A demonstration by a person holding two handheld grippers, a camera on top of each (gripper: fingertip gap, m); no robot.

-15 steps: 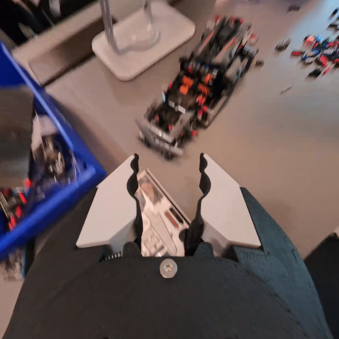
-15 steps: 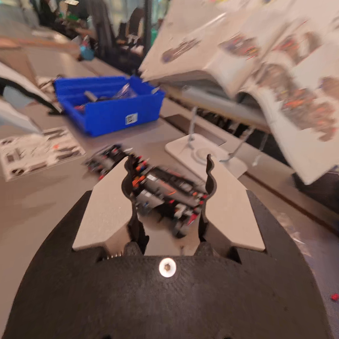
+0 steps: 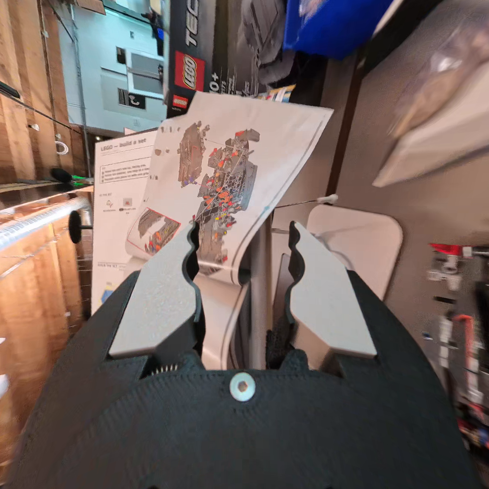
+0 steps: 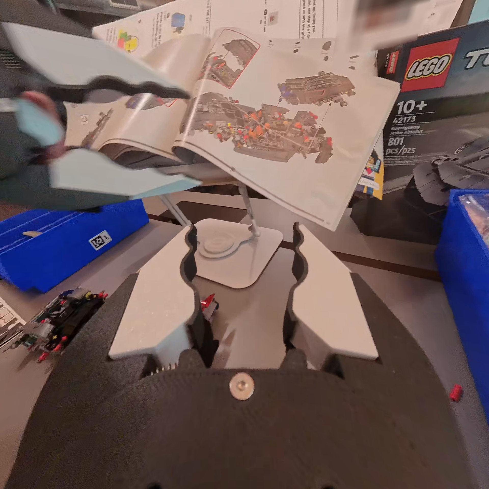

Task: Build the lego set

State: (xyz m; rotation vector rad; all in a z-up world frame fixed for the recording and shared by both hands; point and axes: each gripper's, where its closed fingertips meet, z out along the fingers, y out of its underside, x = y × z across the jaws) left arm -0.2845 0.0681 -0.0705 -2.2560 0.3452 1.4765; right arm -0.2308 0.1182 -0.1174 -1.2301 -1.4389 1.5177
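**Both grippers raised toward the manual**

The part-built lego car lay near the bench's left edge: stiff but fragile, best held by its chassis sides. The left gripper, fingers apart and empty, now faced the instruction booklet on its stand instead of the car below. The right gripper, also open and empty, had tilted upward.
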